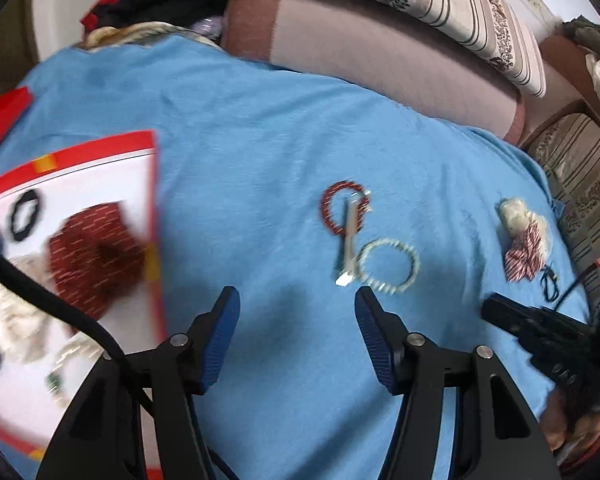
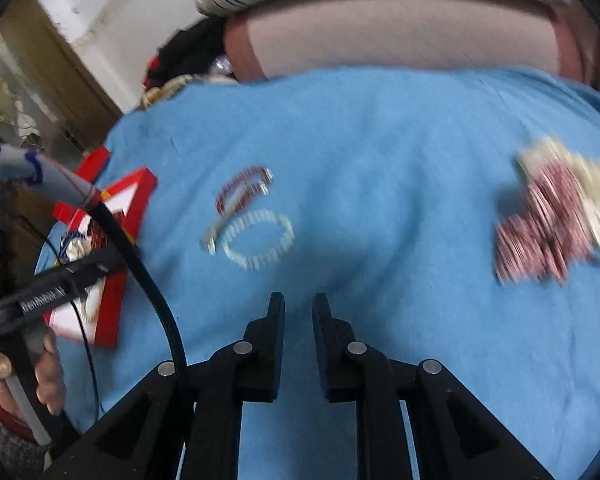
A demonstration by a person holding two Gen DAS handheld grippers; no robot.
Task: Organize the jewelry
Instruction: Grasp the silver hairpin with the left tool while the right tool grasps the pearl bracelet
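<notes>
A red-rimmed white box (image 1: 140,148) holding scrunchies is seen to the left of the left hand-held gripper (image 1: 296,308), whose jaws are held moderately wide with nothing between them. Just ahead of its right finger, on the blue cloth (image 1: 260,128), a silver clip (image 1: 350,244) is laid across a red bracelet (image 1: 342,208), touching a white bracelet (image 1: 390,266) beside it. Further right, a striped scrunchie (image 1: 524,250) is piled against a cream one (image 1: 516,214). The right hand-held gripper (image 2: 299,306) is held above bare cloth with only a narrow gap, gripping nothing; the bracelets lie ahead to its left.
</notes>
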